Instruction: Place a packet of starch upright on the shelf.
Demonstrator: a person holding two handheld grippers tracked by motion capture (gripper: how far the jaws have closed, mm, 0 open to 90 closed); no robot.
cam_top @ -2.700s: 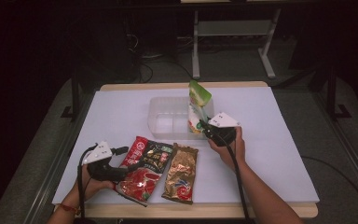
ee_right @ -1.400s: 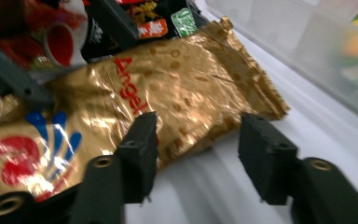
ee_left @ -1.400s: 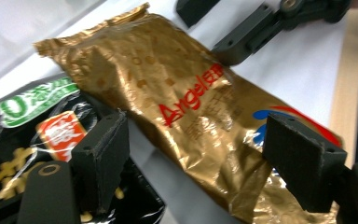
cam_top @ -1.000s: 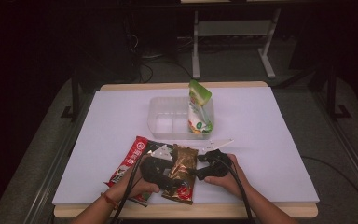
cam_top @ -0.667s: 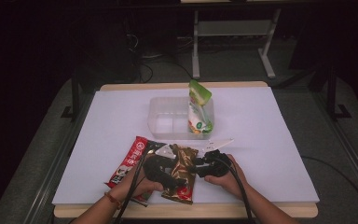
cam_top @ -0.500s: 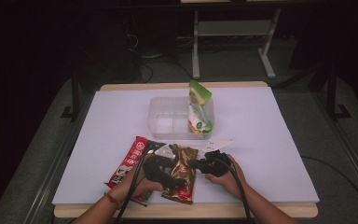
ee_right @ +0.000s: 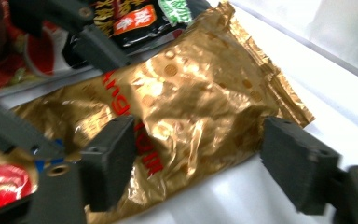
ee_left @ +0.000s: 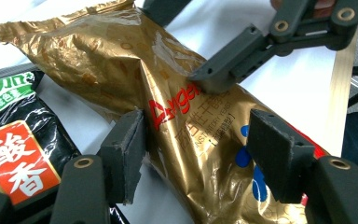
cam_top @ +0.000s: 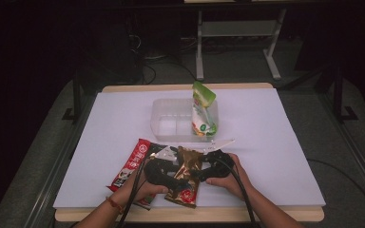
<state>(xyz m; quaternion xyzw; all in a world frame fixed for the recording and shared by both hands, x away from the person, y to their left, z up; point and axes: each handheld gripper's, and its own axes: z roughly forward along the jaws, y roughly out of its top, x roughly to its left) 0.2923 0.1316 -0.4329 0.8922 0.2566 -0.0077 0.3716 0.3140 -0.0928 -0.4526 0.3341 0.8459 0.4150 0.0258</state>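
Observation:
A gold foil snack bag (cam_top: 186,172) lies near the table's front edge, between my two grippers. My left gripper (cam_top: 164,173) comes at it from the left. In the left gripper view the gold bag (ee_left: 168,93) sits between the left gripper's (ee_left: 196,144) jaws, which have just been closing; the left pad (ee_left: 123,154) is at the bag's edge. My right gripper (cam_top: 209,168) comes from the right. Its jaws have just been opening and stand wide in the right gripper view (ee_right: 200,158), with the gold bag (ee_right: 191,93) between them and the right pad (ee_right: 298,163) clear of it.
A red and black snack bag (cam_top: 134,164) lies just left of the gold one, partly under my left hand. Behind them a clear plastic container (cam_top: 171,118) holds an upright green pouch (cam_top: 202,111). The white table (cam_top: 275,142) ends close to my wrists.
Since the earliest frame both grippers have come in from either side to the gold bag, the right one leaving the green pouch. Over the last second the hands stay put and the bag crumples slightly.

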